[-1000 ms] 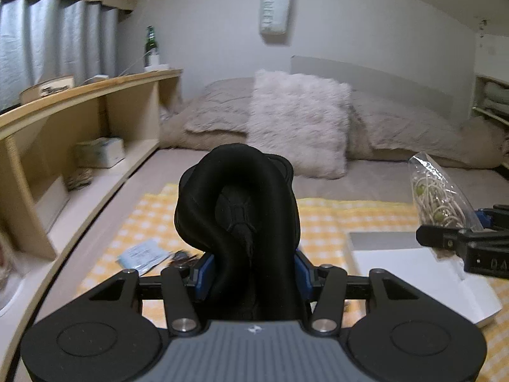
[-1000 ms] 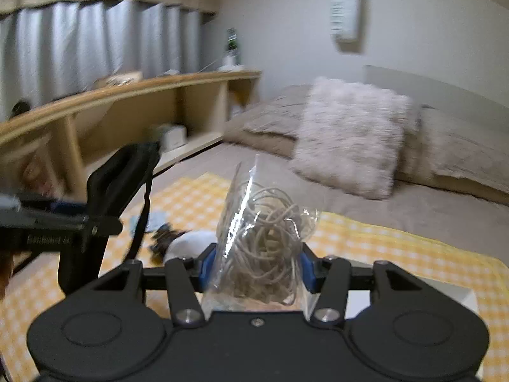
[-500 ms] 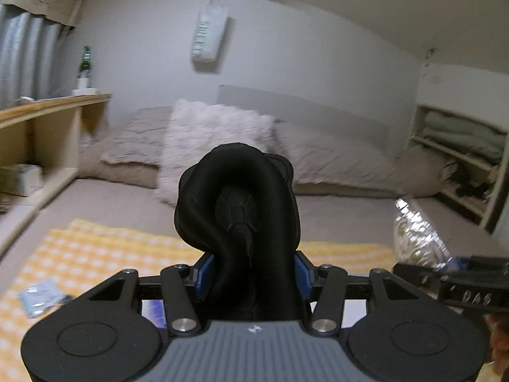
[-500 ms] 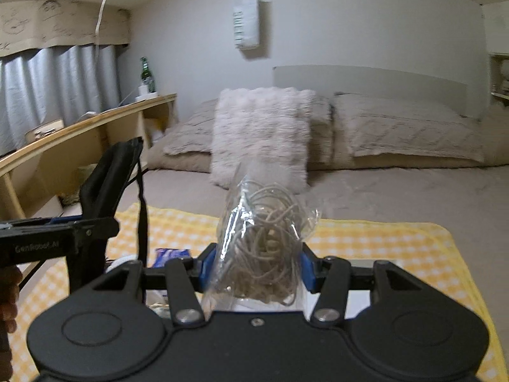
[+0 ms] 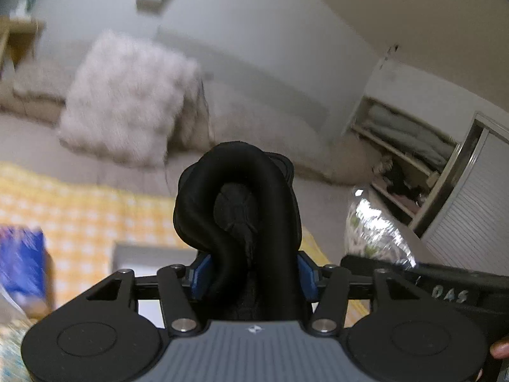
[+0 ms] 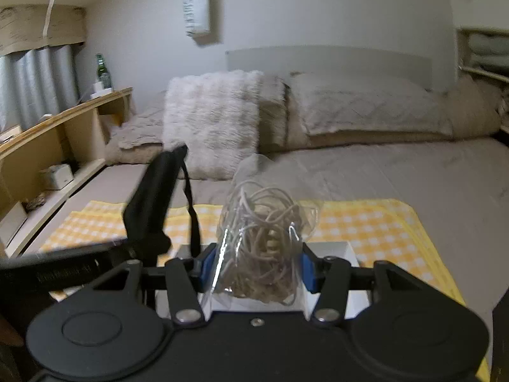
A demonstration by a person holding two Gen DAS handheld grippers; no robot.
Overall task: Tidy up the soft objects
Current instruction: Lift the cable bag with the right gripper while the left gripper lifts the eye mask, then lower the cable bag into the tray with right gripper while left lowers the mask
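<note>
Left hand-held gripper (image 5: 251, 273) jaws easing apart around black padded strap (image 5: 237, 210), right hand-held gripper (image 6: 254, 265) pinching clear bag of cord (image 6: 262, 238) over white box (image 6: 345, 251).

Bedroom: bed (image 6: 366, 172), fluffy pillow (image 6: 211, 124), curtains (image 6: 35, 79).

I'm seeing matt black padded fabric on the eye mask (image 5: 241, 216), glossy crinkled plastic on the bag (image 6: 261, 242), yellow checked woven cloth (image 6: 366, 222), a fluffy pillow (image 6: 210, 121).
</note>
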